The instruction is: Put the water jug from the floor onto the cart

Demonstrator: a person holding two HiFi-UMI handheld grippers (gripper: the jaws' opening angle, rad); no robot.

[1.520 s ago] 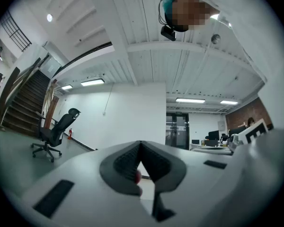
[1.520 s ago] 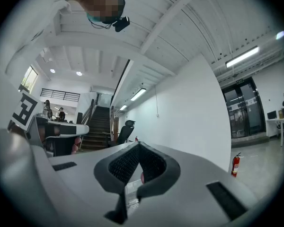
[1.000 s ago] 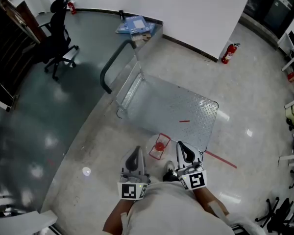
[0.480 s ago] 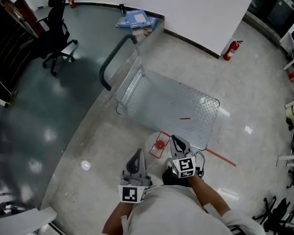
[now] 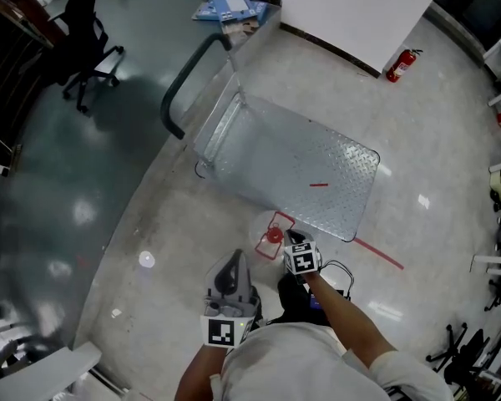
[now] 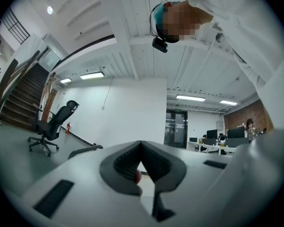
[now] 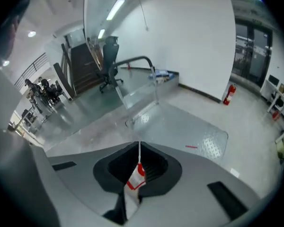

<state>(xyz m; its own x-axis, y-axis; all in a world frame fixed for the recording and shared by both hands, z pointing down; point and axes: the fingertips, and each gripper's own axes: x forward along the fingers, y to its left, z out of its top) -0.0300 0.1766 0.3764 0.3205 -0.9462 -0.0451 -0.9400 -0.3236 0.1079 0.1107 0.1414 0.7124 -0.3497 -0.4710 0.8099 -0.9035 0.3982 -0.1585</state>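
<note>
Water jug, clear with a red cap and red handle, standing on the floor just beside the near edge of the cart. Right tool angled downward, its tip at the jug's top; contact cannot be made out. Its jaws are closed together and grip nothing. Left tool held level nearer the person, apart from the jug, jaws likewise closed and empty. The cart's dark push handle stands at its far end.
</note>
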